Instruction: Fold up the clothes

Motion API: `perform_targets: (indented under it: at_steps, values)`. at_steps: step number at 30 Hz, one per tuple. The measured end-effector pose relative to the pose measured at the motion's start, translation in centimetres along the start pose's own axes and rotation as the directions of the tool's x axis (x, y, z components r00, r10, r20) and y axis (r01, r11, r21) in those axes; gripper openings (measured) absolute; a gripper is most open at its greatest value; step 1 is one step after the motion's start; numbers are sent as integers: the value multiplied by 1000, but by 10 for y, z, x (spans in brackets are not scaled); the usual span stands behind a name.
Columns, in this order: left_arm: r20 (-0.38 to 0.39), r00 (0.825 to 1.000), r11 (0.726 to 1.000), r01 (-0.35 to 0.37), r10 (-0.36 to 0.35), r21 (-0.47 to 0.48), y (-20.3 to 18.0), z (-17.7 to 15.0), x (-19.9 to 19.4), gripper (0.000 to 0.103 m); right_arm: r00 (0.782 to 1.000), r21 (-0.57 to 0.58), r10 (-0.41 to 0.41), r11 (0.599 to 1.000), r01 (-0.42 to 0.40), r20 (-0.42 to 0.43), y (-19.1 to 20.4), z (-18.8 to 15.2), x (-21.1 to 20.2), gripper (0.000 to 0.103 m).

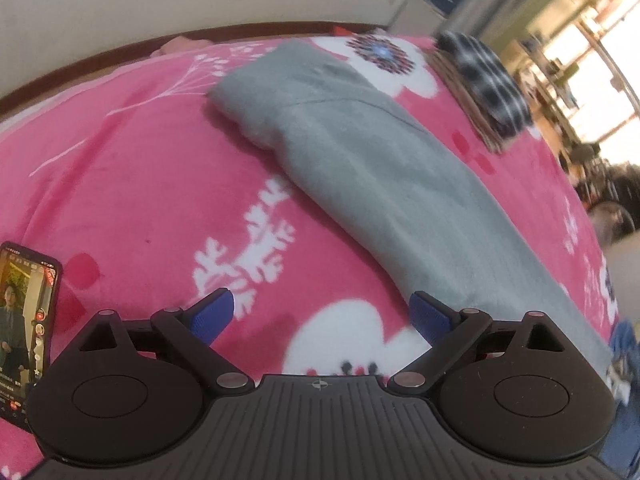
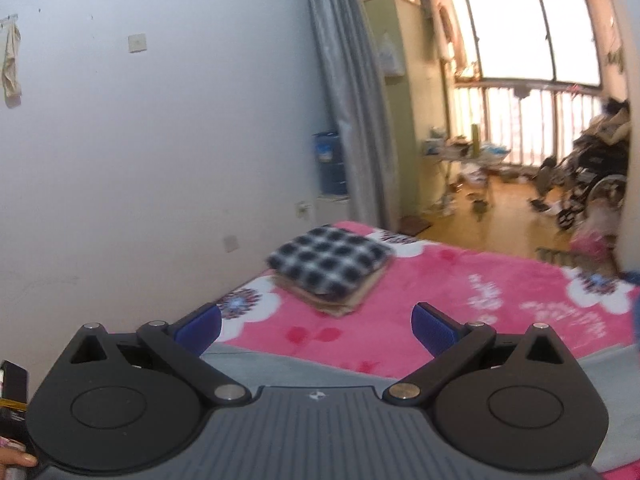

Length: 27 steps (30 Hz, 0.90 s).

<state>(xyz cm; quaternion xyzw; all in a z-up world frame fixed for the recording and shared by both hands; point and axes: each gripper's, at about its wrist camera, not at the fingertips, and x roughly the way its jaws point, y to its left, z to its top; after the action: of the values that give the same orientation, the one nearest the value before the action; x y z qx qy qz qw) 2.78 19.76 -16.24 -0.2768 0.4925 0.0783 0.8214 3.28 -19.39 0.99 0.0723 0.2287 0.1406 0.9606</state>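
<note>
The grey garment (image 1: 360, 152) lies on the pink flowered blanket (image 1: 132, 184), already doubled into a long narrow strip that runs from the far middle of the bed down toward the near right corner. It looks like soft, thick fleece: light, limp, likely to sag and drag on the plush cover when lifted, not slippery and not fragile. The far end is a rounded fold, bulky to pinch; the near end by the right edge looks flatter, so I'd judge the two near corners the better places to grip for bringing it over on itself.

The left gripper (image 1: 322, 314) hovers just short of that near end, its blue pads (image 1: 212, 314) spread wide with nothing between them. The right gripper (image 2: 316, 326) is also spread and empty, held over the edge of the garment and pointing across the bed.

Beyond the garment, near the far corner, sits a stack of folded clothes (image 2: 332, 268) with a black-and-white checked piece on top. A phone (image 1: 26, 328) with a lit screen lies at the near left. The blanket is soft and gives no firm backing. Past the bed are a pale wall, a grey curtain (image 2: 348, 92), a wooden floor and a bright window (image 2: 528, 28)
</note>
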Motion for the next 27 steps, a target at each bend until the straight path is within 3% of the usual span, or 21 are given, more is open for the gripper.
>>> perform_targets:
  at_steps: [4, 9, 15, 20, 22, 27]
  values:
    - [65, 997, 997, 49, -46, -52, 13, 18, 3, 96, 998, 8, 62, 998, -62, -22, 10, -4, 20, 103]
    - [111, 991, 985, 92, -76, -148, 28, 50, 23, 96, 994, -174, 70, 981, -83, -80, 39, -19, 47, 103]
    - [149, 987, 926, 109, -58, -361, 60, 95, 62, 89, 981, -233, 97, 963, -135, -168, 56, -38, 75, 103]
    - [127, 991, 854, 107, -48, -509, 84, 120, 98, 61, 970, -203, 103, 968, -149, -221, 54, -47, 90, 103]
    - [125, 991, 832, 114, -54, -542, 90, 124, 107, 57, 966, -194, 101, 970, -149, -236, 52, -49, 94, 103]
    - [118, 993, 824, 90, -28, -560, 91, 123, 118, 51, 963, -149, 90, 980, -131, -252, 46, -52, 102, 103]
